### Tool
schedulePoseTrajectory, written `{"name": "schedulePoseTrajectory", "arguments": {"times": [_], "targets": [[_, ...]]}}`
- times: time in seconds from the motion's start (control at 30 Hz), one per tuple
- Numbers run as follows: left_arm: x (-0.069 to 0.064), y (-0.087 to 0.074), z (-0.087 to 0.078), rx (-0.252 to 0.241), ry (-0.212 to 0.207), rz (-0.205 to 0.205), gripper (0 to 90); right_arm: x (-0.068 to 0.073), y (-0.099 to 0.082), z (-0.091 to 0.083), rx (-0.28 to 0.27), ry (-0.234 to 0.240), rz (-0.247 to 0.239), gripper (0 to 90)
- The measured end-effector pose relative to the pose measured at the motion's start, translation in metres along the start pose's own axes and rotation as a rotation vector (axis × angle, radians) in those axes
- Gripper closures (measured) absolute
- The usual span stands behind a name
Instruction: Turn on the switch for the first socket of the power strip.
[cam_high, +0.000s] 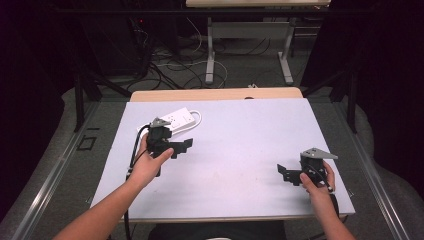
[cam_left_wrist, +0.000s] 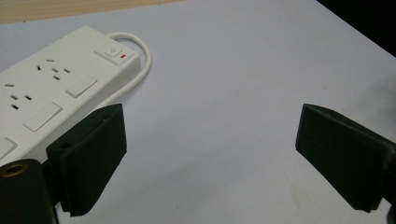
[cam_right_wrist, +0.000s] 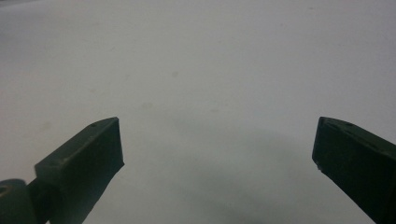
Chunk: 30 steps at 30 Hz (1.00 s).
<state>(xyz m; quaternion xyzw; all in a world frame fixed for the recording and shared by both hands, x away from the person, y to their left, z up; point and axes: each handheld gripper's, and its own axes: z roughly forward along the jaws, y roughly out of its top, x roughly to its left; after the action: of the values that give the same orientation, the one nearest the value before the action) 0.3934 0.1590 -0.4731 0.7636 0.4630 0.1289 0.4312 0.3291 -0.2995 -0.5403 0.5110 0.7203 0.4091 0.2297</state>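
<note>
A white power strip (cam_high: 172, 121) with a looped white cord (cam_high: 196, 118) lies at the back left of the white table mat (cam_high: 240, 135). In the left gripper view the power strip (cam_left_wrist: 51, 88) has several sockets, a switch and a small red light near its cord (cam_left_wrist: 140, 60). My left gripper (cam_high: 182, 147) is held just in front of the strip, jaws wide apart with nothing between them (cam_left_wrist: 210, 154). My right gripper (cam_high: 286, 173) hovers low at the mat's front right, also open over bare mat (cam_right_wrist: 217, 154).
The mat covers a wooden table whose edge (cam_high: 215, 94) shows at the back. Beyond it stand a table frame's legs (cam_high: 210, 55) and tangled cables (cam_high: 170, 65) on the floor. Dark curtains flank both sides.
</note>
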Motion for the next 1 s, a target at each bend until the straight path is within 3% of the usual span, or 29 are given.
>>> {"name": "schedulePoseTrajectory", "arguments": {"times": [0.37, 0.57, 1.0], "targets": [[0.008, -0.022, -0.018, -0.036, -0.005, -0.061, 9.5, 0.000, 0.000, 0.000, 0.000, -0.001, 0.002, 1.1], [0.012, -0.034, -0.028, -0.043, -0.003, -0.051, 9.5, 0.001, 0.000, 0.000, -0.001, -0.001, 0.004, 1.1], [0.029, -0.068, -0.039, -0.085, -0.015, -0.102, 5.4, 0.001, 0.000, 0.000, 0.006, -0.006, 0.013, 1.1]]}}
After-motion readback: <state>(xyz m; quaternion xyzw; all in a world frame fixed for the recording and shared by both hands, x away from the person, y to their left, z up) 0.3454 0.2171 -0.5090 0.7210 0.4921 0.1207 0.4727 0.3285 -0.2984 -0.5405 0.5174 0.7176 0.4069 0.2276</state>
